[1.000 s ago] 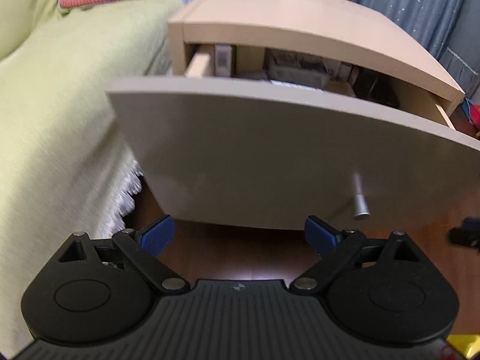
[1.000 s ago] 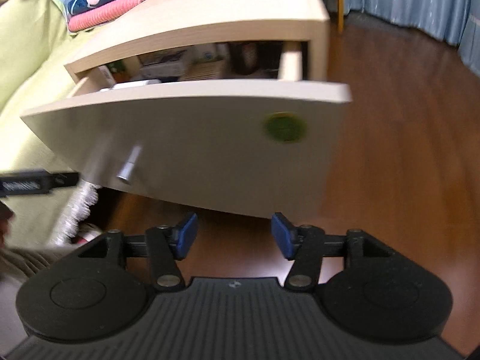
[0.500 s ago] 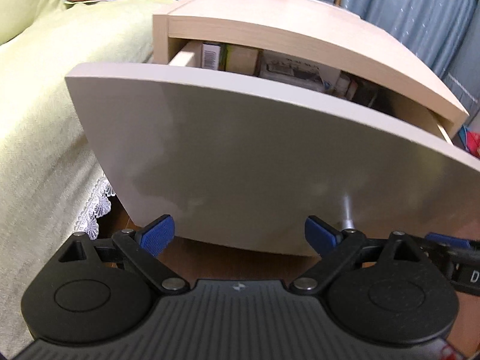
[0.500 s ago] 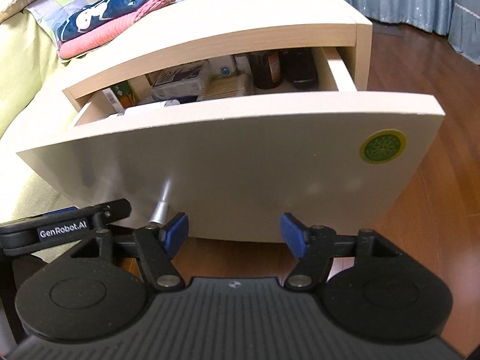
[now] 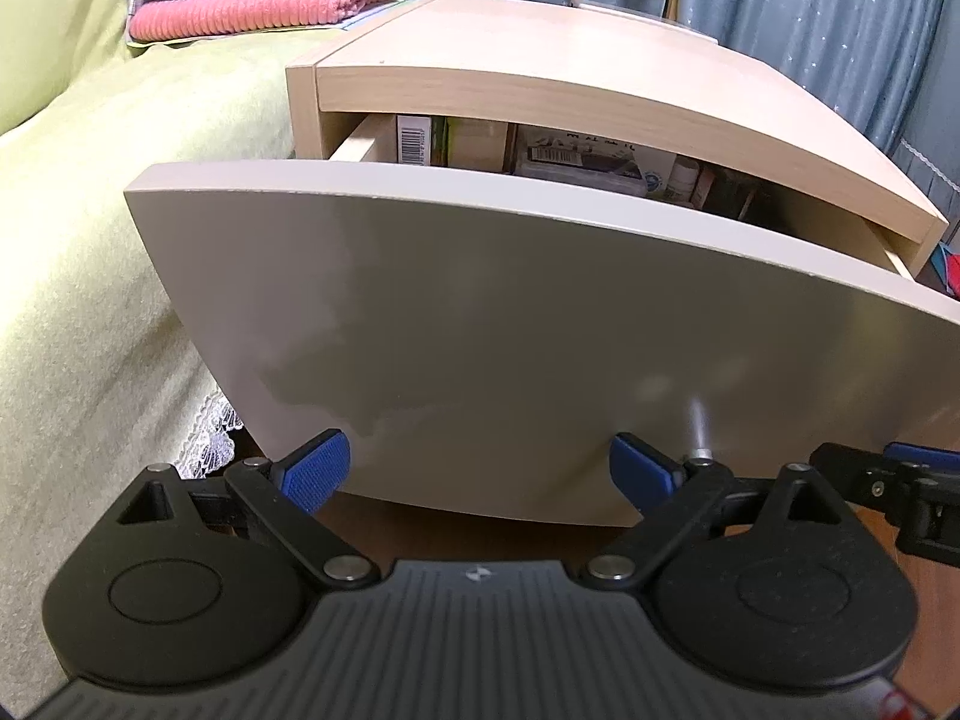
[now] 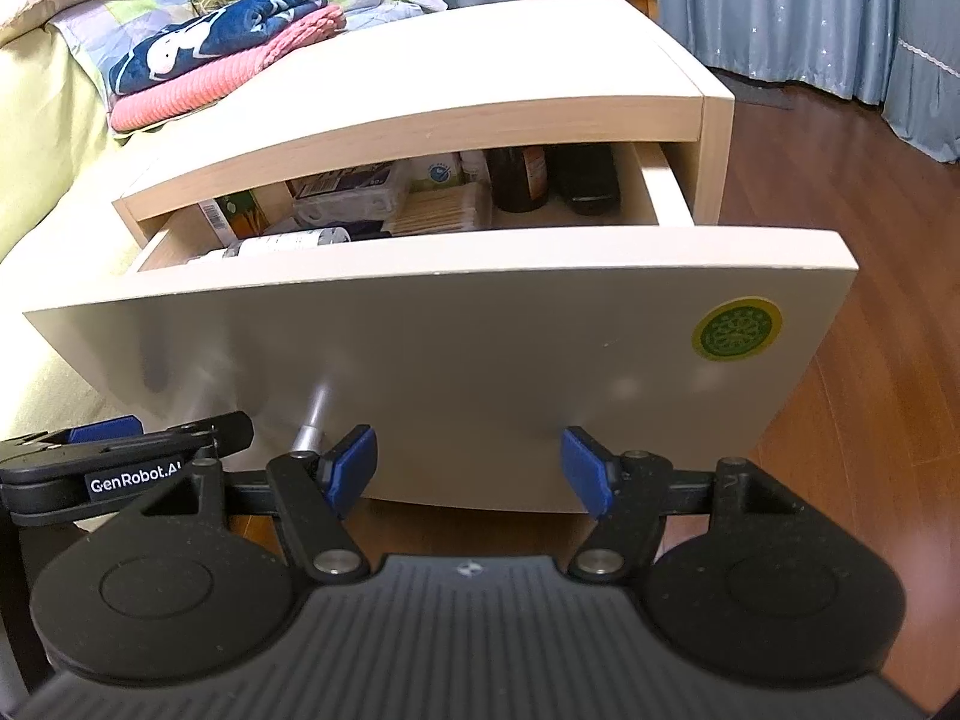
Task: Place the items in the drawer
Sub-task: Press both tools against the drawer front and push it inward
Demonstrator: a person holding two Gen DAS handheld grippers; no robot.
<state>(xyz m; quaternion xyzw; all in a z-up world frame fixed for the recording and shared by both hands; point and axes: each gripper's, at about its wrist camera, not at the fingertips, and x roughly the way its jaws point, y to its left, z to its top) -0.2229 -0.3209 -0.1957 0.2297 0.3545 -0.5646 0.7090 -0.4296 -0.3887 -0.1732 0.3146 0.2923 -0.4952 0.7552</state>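
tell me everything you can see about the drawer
The drawer is pulled partway out of a pale wood nightstand. Its smooth beige front carries a metal knob and a round green sticker. Inside sit boxes, bottles and packets. Both grippers hover open before it; neither clearly touches it.

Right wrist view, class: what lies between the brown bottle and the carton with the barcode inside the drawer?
A clear plastic box and a pack of wooden sticks lie between brown bottle and carton.
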